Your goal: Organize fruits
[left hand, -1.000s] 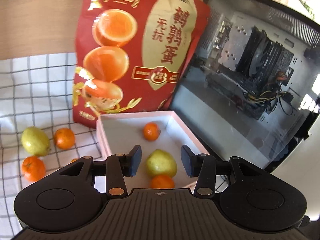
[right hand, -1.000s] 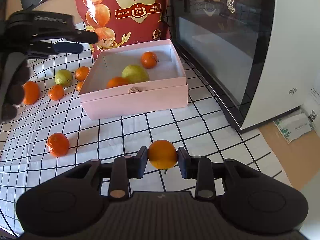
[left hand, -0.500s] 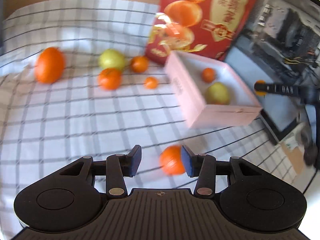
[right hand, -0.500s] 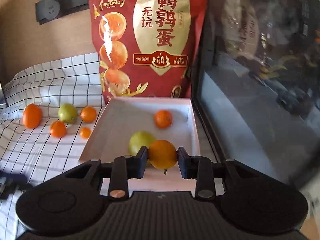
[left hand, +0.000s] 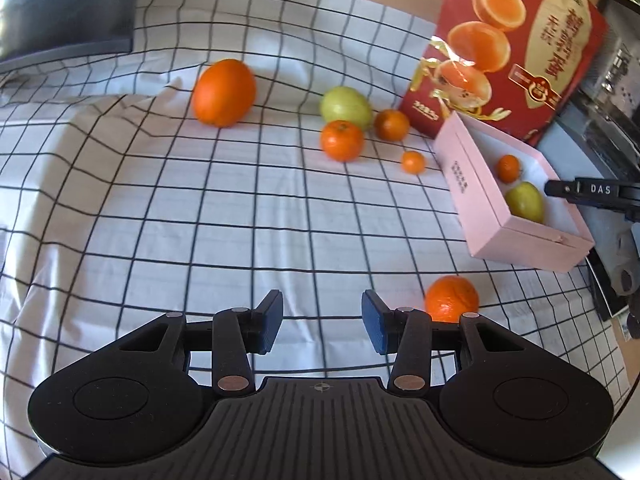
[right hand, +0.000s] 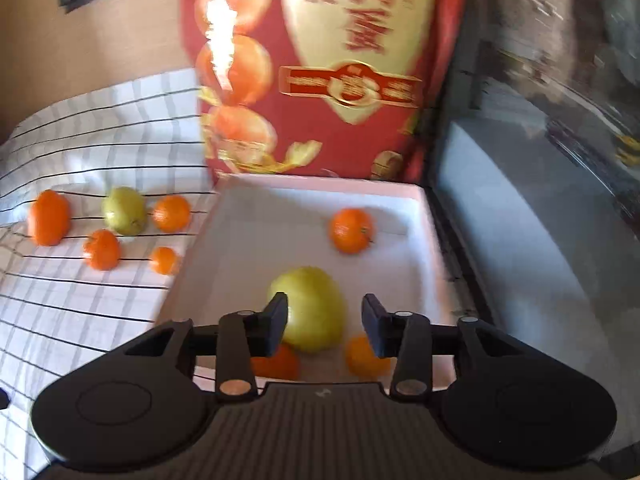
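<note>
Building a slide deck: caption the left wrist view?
Open left claw hovers over checked cloth beside a loose orange; pink box holds fruit.

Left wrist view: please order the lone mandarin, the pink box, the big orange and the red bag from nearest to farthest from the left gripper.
From the left gripper:
1. Lone mandarin, just right of the fingers.
2. Pink box, farther right.
3. Big orange, far, slightly left.
4. Red bag, far right, behind the box.
</note>
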`<state>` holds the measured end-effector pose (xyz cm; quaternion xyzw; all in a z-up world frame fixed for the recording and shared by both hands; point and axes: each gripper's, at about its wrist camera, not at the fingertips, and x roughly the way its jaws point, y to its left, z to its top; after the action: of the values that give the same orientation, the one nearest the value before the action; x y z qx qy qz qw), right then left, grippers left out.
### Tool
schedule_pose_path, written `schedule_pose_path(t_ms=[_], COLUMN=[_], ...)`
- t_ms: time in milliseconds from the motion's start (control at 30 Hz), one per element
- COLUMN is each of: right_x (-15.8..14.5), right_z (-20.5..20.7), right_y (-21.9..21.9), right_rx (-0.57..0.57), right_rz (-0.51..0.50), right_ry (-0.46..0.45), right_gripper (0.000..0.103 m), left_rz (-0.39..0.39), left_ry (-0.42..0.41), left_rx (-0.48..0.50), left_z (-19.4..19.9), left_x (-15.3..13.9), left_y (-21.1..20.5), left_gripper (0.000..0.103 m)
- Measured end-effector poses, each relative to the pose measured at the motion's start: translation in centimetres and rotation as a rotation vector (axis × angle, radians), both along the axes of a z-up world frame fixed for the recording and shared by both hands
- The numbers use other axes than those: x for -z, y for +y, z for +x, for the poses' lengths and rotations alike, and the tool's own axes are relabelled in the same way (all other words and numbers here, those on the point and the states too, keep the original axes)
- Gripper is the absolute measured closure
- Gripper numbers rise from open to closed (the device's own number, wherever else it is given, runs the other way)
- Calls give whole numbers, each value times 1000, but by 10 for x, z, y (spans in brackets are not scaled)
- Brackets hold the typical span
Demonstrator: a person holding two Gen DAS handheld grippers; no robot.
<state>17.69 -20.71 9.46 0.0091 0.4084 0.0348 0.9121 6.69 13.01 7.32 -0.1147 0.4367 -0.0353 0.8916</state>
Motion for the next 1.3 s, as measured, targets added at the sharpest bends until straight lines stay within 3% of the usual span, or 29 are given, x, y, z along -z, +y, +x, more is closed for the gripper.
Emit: schedule_pose_path(t_ms=[67, 233, 333, 400, 633, 833, 900, 933, 1000, 1100, 1300], right_x=[-5, -16, -17, -10, 31, 59, 65, 67, 67, 61, 17], right_z=[4, 27, 56, 80, 154, 184, 184, 183, 181, 171, 124], right_y=[17, 77, 121, 151, 218, 234, 237, 238, 238, 229, 195], right_rx=[-46, -211, -323, -389, -378, -383, -396, -407, -401, -400, -402], right_rz=[4, 3, 2, 4, -111, -159, -184, -189, -183, -163, -58], right_ry=[-14, -30, -20, 16, 60, 149, 153, 163, 170, 151, 88], right_gripper=[49, 44, 32, 32, 32, 33, 37, 44, 44, 44, 44], left_rz=[-4, -12, -12, -14, -36, -37, -38, -39, -44, -62, -85], left_ry=[-5, -21, -18, -18, 13, 26, 26, 28, 28, 27, 29], left_rx=[-12, -54, -78, -94, -124, -134, -131, -129, -120, -95, -26], left_z=[-1, -2, 0, -1, -14, -19, -20, -19, -19, -17, -15], left_x=[-2, -7, -8, -8, -1, 3, 3, 4, 4, 7, 17], left_y=[5, 23, 34, 40, 60, 69, 70, 70, 68, 63, 47], left_gripper=[55, 55, 55, 55, 55, 55, 55, 55, 55, 55, 55])
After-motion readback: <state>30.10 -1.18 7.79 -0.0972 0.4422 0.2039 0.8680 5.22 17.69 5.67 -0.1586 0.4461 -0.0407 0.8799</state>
